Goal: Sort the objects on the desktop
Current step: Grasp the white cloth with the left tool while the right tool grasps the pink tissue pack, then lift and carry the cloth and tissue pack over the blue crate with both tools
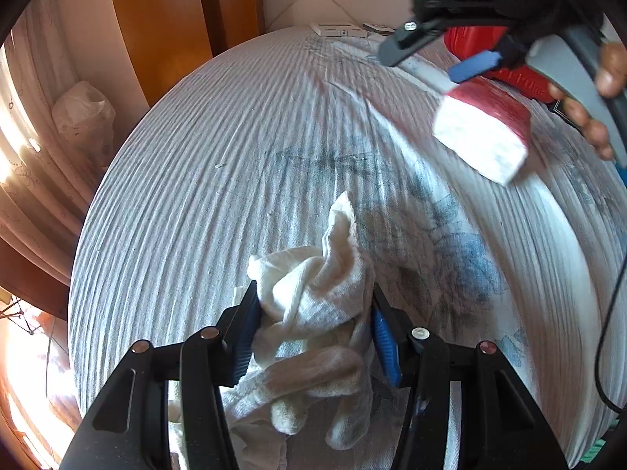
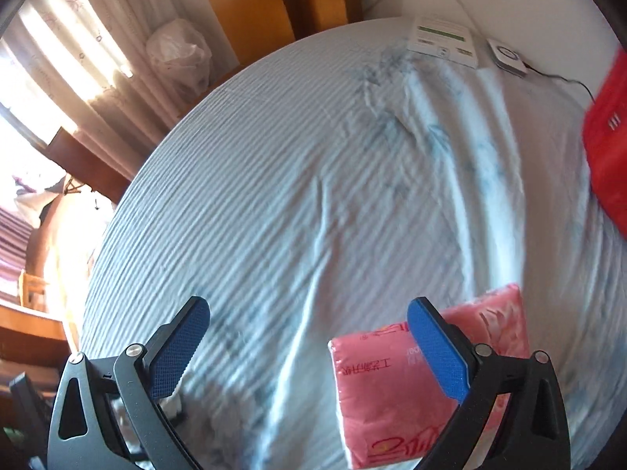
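Observation:
My left gripper [image 1: 313, 293] is shut on a crumpled white cloth [image 1: 317, 274], whose loose ends hang down between its arms. It rests low over the striped tablecloth [image 1: 235, 156]. The right gripper [image 1: 419, 66] hovers at the top right of the left wrist view, with a pink tissue pack [image 1: 482, 133] blurred just below it. In the right wrist view my right gripper [image 2: 309, 309] stands wide open. The tissue pack [image 2: 376, 395] lies under its right finger [image 2: 439, 348], and the pads do not press on it.
A red box [image 2: 607, 137] sits at the right edge of the table. A white box [image 2: 443, 39] and a small white device [image 2: 509, 56] with a cable lie at the far edge. Beyond the left table edge are a plastic bag [image 2: 180, 55] and curtains. The person's fingers [image 1: 603, 74] hold the right gripper.

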Motion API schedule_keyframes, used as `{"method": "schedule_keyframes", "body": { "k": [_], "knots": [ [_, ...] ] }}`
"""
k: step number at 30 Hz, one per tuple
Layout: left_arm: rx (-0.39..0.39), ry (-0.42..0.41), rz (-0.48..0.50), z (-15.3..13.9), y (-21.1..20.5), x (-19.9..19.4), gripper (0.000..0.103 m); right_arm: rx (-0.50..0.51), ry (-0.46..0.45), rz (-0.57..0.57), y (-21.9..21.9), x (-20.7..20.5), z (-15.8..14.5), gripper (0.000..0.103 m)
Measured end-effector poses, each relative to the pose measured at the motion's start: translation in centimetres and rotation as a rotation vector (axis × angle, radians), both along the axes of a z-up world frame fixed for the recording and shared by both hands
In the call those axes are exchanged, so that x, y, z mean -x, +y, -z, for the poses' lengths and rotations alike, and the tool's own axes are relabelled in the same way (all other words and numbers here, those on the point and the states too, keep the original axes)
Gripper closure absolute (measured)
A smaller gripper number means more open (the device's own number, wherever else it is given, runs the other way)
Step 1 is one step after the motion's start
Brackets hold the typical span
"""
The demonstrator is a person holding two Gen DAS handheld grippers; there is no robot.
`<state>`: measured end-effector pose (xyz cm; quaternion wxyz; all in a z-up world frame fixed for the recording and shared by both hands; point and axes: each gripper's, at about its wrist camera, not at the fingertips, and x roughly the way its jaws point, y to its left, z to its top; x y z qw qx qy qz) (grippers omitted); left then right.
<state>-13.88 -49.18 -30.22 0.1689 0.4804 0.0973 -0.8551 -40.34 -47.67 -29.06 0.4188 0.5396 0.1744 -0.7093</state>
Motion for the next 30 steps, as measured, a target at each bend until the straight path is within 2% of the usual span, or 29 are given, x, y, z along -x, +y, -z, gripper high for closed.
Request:
{"method": "schedule_keyframes", "body": {
  "k": [3,6,9,12,15,17,19,21,23,24,27,29,30],
  "knots": [
    [0.0,-0.001,0.001,0.0,-0.2,0.0,0.052,0.163,0.093,0.142,6.0,-0.8,-2.7,0.0],
    [0.008,-0.004,-0.004,0.0,-0.2,0.2,0.052,0.093,0.189,0.387,10.5,-1.3,-2.2,0.0],
    [0.007,-0.004,-0.006,-0.1,-0.2,0.3,0.052,0.027,0.21,0.506,13.0,-1.8,-0.2,0.0],
    [0.012,-0.006,-0.005,0.0,0.1,0.5,0.052,0.065,0.083,0.572,13.5,-0.7,1.4,0.0],
    [0.015,-0.013,-0.002,0.0,0.4,0.7,0.052,0.048,0.055,0.597,12.0,-0.4,2.0,0.0],
    [0.012,-0.018,-0.001,-0.1,0.4,0.8,0.052,0.02,0.098,0.606,10.7,-0.4,2.6,0.0],
    [0.014,-0.019,0.003,-0.1,0.5,0.8,0.052,-0.05,0.163,0.573,9.3,-0.5,3.2,0.0],
    [0.01,-0.022,0.004,-0.1,0.5,0.9,0.052,-0.115,0.188,0.49,8.2,-0.8,4.3,0.0],
    [0.003,-0.023,0.011,-0.1,0.7,0.9,0.053,-0.143,0.198,0.425,8.2,-1.6,5.1,0.01],
    [-0.011,-0.018,0.018,-0.3,0.8,0.8,0.059,-0.125,0.206,0.422,8.8,-2.2,4.9,0.019],
    [-0.029,0.004,0.047,-0.5,1.3,0.5,0.068,-0.107,0.253,0.38,10.3,-3.7,4.1,0.022],
    [-0.045,0.011,0.059,-0.5,1.6,0.4,0.072,-0.112,0.249,0.337,10.9,-4.5,4.0,0.022],
    [-0.061,0.022,0.069,-0.6,1.7,0.3,0.078,-0.108,0.245,0.325,11.5,-4.8,3.9,0.023]
  ]
}}
